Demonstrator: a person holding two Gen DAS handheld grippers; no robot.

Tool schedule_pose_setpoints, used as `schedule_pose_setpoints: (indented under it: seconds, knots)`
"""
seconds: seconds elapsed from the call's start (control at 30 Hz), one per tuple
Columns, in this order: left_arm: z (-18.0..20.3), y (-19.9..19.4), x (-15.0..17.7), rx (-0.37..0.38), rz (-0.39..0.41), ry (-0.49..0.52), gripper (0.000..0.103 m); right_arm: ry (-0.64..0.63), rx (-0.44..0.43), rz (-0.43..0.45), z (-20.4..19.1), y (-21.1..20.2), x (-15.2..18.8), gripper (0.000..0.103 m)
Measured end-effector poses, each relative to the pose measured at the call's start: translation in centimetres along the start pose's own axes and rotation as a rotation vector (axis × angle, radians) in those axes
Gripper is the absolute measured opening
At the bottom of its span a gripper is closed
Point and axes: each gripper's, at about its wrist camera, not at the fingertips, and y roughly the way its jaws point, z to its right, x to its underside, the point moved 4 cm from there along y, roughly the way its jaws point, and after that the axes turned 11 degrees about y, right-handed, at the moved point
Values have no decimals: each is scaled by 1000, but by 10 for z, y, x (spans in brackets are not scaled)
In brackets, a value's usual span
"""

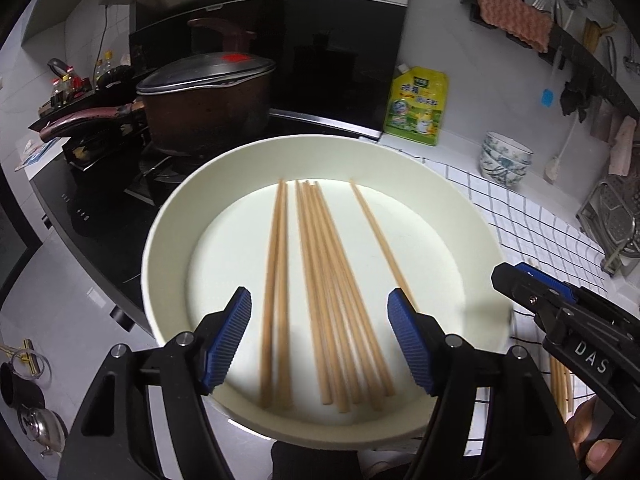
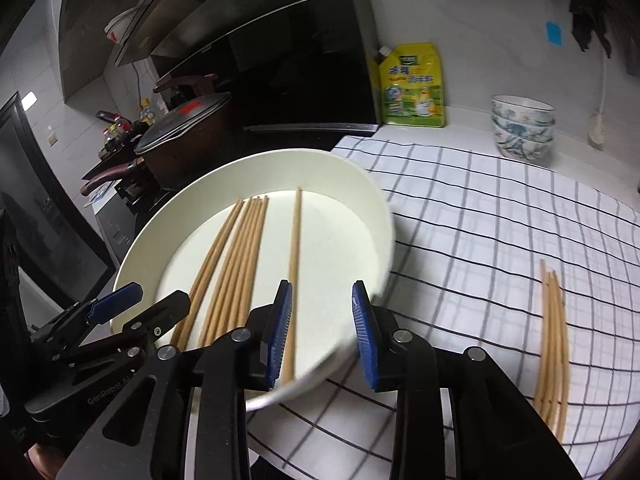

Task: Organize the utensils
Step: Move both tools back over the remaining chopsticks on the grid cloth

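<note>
Left wrist view looks down into a wide white bowl (image 1: pixel 168 216) that already holds most of the chopsticks (image 1: pixel 320 280): a pair on the left, a fanned bundle in the middle and a single one on the right, all lying flat on its floor. The left tool (image 1: pixel 320 340) hangs over the near rim with its jaws spread wide and nothing pressed between the pads. From the right wrist view, the right tool (image 2: pixel 322 336) stands over the bowl's near right edge, its jaws partly apart; the single chopstick (image 2: pixel 295 248) runs just beside the left pad, but the pads do not clamp it.

By my judgement the job is well along but not finished. A small bundle of loose chopsticks (image 2: pixel 554 340) lies on the checked cloth (image 2: pixel 480 216), well apart from the bowl to the right, and most likely belongs with the others.

The cloth covers a white table (image 2: pixel 472 132) in a kitchen. A black stove (image 1: pixel 80 208) with a lidded brown pot (image 1: pixel 208 108) sits to the left, a yellow pouch (image 2: pixel 414 88) leans against the back wall, and a stack of patterned bowls (image 2: pixel 524 128) stands near it.
</note>
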Motion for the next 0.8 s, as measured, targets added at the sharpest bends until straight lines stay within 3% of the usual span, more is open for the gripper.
schedule_pose_setpoints:
  seconds: [0.3, 0.8]
  knots:
    - [45, -12, -3, 65, 22, 33, 75, 55, 57, 48, 49, -41, 7, 39]
    - [129, -20, -7, 151, 40, 119, 76, 131, 128, 75, 132, -75, 19, 41]
